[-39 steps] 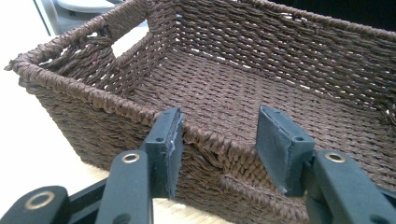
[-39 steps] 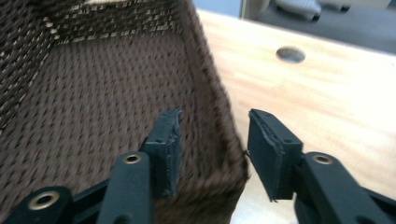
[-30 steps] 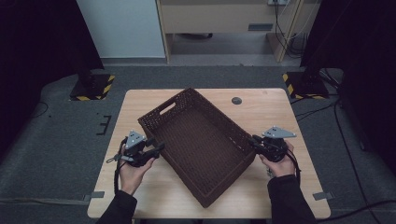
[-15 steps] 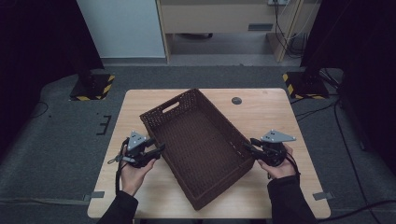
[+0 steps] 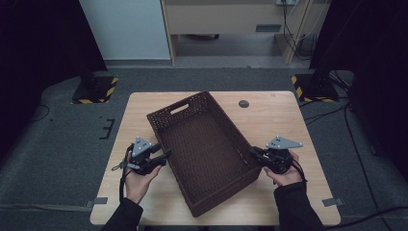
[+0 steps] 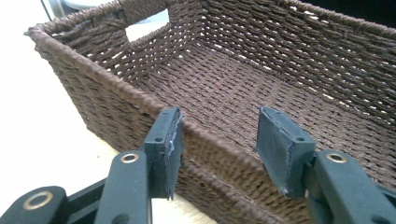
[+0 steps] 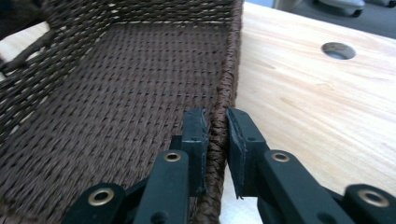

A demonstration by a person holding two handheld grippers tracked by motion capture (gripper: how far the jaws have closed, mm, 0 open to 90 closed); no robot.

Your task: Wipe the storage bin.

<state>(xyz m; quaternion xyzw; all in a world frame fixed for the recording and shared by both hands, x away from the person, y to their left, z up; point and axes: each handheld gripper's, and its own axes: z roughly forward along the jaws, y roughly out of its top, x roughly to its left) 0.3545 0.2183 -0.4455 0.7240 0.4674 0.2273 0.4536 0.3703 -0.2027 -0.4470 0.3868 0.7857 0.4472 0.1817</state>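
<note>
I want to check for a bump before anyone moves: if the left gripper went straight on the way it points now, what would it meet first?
The left gripper straddles the near rim of the brown woven basket, jaws open. Straight on, its body would probably meet that rim first; the inner jaw would likely dip toward the basket's floor.

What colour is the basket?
Dark brown woven basket, clearest in the left gripper view.

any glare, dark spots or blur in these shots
High view: dim, black at both sides, wicker basket evenly lit. Left gripper view: table washed out white, weave sharp. Right gripper view: near jaws and rim soft, wood bright but unglared.
</note>
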